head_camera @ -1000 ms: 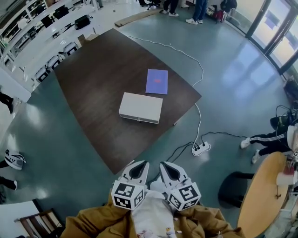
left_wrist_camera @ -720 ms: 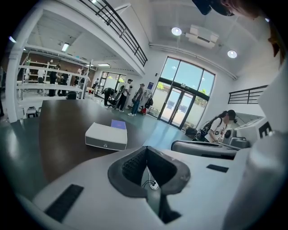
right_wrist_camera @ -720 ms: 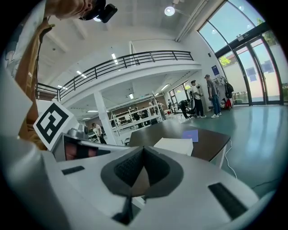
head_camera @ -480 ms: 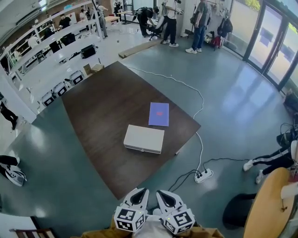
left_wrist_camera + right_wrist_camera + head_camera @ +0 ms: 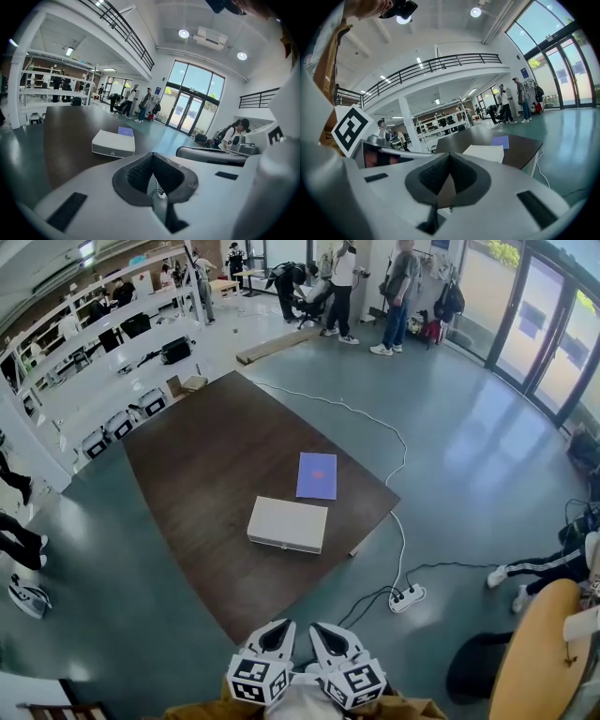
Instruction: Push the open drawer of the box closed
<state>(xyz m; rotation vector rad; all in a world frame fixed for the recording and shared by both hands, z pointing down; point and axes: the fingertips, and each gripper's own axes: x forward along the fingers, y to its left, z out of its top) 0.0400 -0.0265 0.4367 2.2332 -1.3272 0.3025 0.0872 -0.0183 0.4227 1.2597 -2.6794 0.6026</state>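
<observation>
- Head view: the white box point(image 5: 287, 524) was seen lying flat near the middle of the dark table point(image 5: 206, 465). A purple sheet point(image 5: 317, 475) lay just beyond it, and the two were not touching. The left hand-held gripper point(image 5: 279, 627) and the right hand-held gripper point(image 5: 321, 630) were held side by side at the bottom edge, off the table and well apart from the box. A power strip point(image 5: 406, 597) was seen on the floor to the right of the table.
- Left gripper view: the left hand-held gripper point(image 5: 152, 155) was shown clenched, its jaws pressed together with nothing between them. The box point(image 5: 114, 143) was seen ahead on the table point(image 5: 65, 136), with a small knob point(image 5: 111, 152) on its near face. Whether the drawer stood open could not be told.
- Right gripper view: the right hand-held gripper point(image 5: 449, 155) was likewise shown clenched and empty, its jaws meeting at the tips. The box point(image 5: 483, 153) was seen ahead on the table point(image 5: 522, 149), with the purple sheet point(image 5: 500, 141) behind it.
</observation>
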